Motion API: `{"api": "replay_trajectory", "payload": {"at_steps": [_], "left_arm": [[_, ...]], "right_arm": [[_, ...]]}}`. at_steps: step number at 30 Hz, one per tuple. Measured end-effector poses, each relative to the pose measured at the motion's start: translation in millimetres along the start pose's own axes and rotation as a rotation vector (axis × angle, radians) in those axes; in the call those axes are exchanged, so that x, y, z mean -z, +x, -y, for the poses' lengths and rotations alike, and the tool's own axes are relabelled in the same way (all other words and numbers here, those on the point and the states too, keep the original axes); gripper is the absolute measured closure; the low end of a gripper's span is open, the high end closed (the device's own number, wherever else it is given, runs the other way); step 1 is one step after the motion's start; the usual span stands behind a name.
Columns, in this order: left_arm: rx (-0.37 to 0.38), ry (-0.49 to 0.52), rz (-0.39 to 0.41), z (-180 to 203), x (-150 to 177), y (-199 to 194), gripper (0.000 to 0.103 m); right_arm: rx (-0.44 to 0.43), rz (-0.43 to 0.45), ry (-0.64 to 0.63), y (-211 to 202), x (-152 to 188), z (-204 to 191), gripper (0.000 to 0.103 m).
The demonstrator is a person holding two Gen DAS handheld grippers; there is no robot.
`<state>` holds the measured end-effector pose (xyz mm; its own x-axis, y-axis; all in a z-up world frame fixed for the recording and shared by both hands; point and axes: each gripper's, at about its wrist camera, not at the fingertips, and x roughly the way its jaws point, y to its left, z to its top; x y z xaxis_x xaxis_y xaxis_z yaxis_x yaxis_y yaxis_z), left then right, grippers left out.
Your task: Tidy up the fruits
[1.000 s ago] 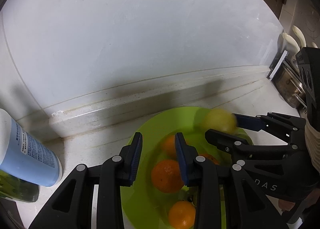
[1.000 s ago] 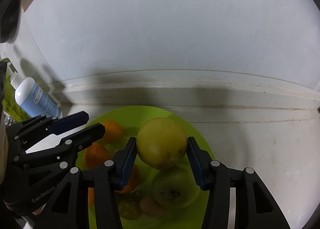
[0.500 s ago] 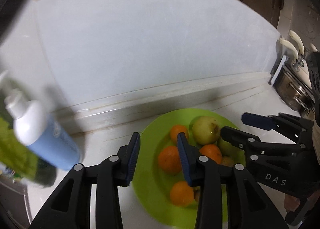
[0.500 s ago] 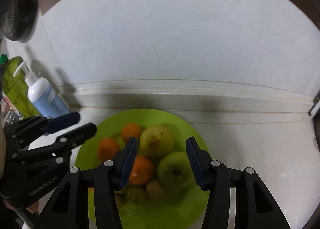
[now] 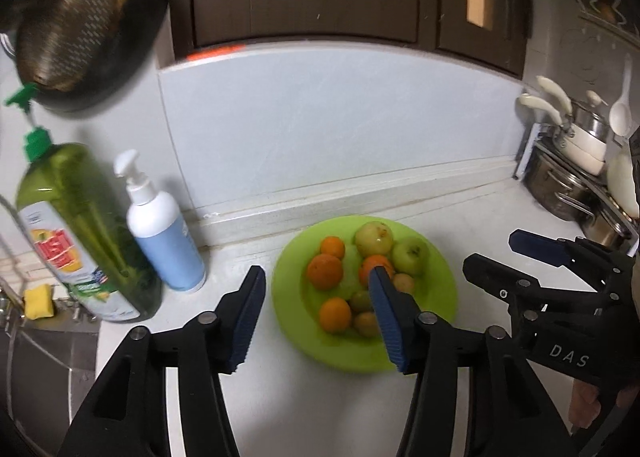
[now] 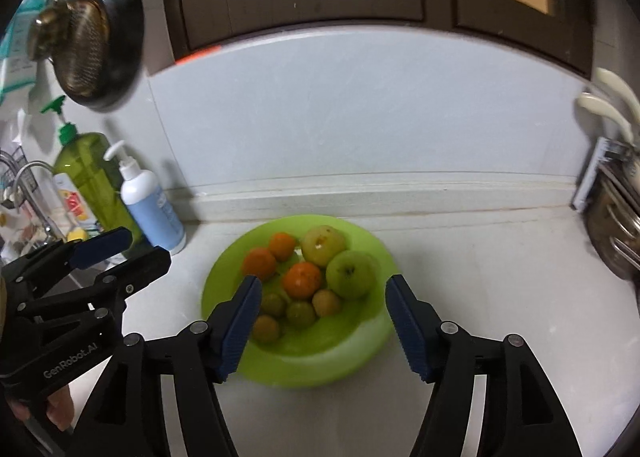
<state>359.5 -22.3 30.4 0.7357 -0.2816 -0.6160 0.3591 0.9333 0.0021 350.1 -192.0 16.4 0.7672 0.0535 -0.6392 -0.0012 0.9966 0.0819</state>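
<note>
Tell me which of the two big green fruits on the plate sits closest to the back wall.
The yellower green fruit with a pale blemish on top, at the green plate's far edge. The greener one sits nearer the camera, to its right.

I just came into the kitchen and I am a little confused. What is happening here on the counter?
A person is sorting fruit with two hand-held tools. The left tool and the right tool are both open and empty, held above the counter in front of the green plate. All the fruit in view lies on that plate: oranges, two larger green-yellow fruits and some small ones. Two bottles stand to the left, apart from the plate.
</note>
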Motion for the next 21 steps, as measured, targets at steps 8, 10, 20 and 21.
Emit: {"api": "replay_trajectory", "payload": {"at_steps": [8, 10, 20, 21], "left_arm": [[-0.004, -0.011, 0.05, 16.6, 23.5, -61.9, 0.038], [-0.011, -0.012, 0.059, 21.1, 30.2, -75.2, 0.037], [-0.021, -0.019, 0.107, 41.0, 64.5, -129.7, 0.025], [-0.029, -0.012, 0.112, 43.6, 67.8, -135.5, 0.024]], "right_arm": [[0.011, 0.07, 0.003, -67.1, 25.9, -1.4, 0.032], [0.02, 0.085, 0.002, -82.8, 33.5, -1.7, 0.031], [0.015, 0.112, 0.017, -141.9, 70.9, 1.5, 0.027], [0.017, 0.113, 0.017, -146.8, 75.3, 1.8, 0.027]]}}
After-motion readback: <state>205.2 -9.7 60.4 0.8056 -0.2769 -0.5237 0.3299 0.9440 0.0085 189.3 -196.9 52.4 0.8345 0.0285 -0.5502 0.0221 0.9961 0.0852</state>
